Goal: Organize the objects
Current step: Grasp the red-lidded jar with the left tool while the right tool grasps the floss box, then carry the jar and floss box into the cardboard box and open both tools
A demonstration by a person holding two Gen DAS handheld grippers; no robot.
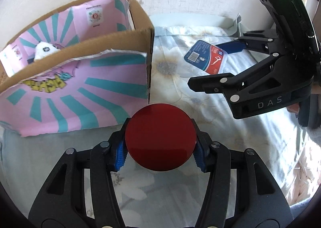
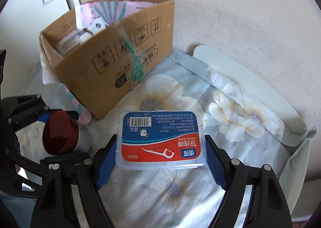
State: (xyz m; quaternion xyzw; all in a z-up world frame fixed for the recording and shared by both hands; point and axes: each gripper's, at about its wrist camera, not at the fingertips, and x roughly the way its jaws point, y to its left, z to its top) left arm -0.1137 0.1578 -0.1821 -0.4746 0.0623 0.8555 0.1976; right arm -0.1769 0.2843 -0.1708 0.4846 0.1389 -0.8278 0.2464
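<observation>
Blue ribbed pads on the left gripper [image 1: 160, 154] press both sides of a round jar with a glossy dark-red lid [image 1: 160, 137], so that gripper is clamped on it; from the right wrist view the jar shows a silver-grey body below the lid and sits tilted, lid facing the camera. The right gripper [image 2: 161, 160] straddles a flat clear plastic dental-floss box with a blue and red label [image 2: 163, 140]. Its blue pads [image 2: 106, 164] sit against the box's two short sides, closed on it, with the box lying flat on a pale floral bedsheet [image 2: 230, 119] and reaching forward past the fingertips.

Seen from the left wrist, the right gripper comes in from the right, well apart from the jar, with the floss box between its fingers. Just beyond the jar, to the left, stands an open brown cardboard carton [image 1: 112, 37] lined and draped with pink paper bearing teal rays [image 1: 80, 91]. Inside it lies a small white plush toy with black patches [image 1: 45, 49], and beside it some flat packets I cannot make out. A cream wall [image 2: 230, 17] rises behind the carton.
</observation>
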